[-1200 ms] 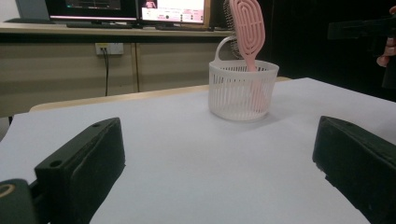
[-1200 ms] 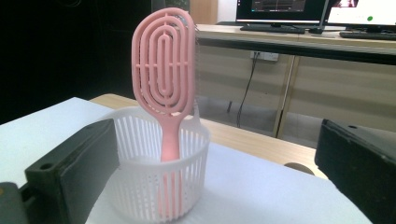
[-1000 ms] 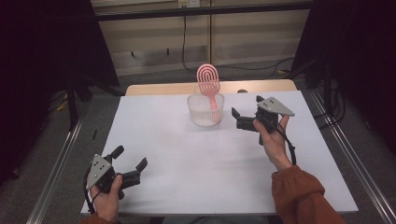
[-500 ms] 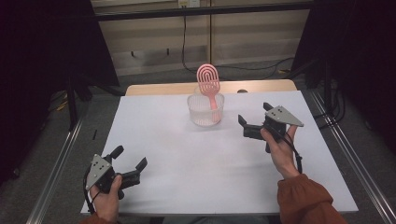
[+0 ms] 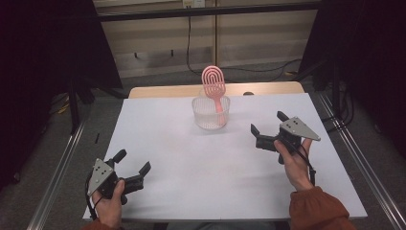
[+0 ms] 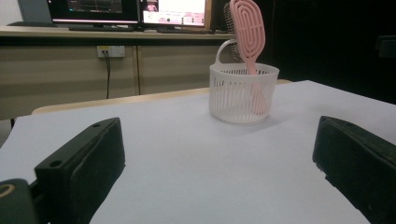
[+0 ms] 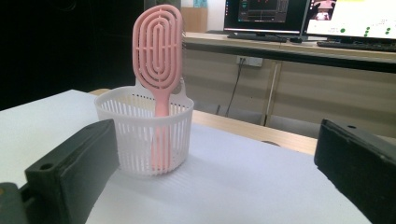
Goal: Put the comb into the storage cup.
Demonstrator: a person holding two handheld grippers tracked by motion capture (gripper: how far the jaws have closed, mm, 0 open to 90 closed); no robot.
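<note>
Now standing upright in basket (image 5: 210, 114) at table's (image 5: 191, 182) far middle: pink brush (image 5: 214, 86), long axis vertical, head up. Hovering nearby w/ jaws spread, gripping nothing: right gripper (image 5: 268, 129). Resting near front-left corner, also gaping, empty: left gripper (image 5: 131, 162).

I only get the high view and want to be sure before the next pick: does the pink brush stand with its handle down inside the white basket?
Observer: Yes. In the right gripper view the brush has its handle down through the slatted basket, head up above the rim.
Operator: Does the basket have a handle?
Observer: The left gripper view shows a loop rising from the rim of the basket, behind the brush.
Operator: Is the right gripper open?
Observer: Yes; its own view shows both jaws wide apart with nothing between them.
</note>
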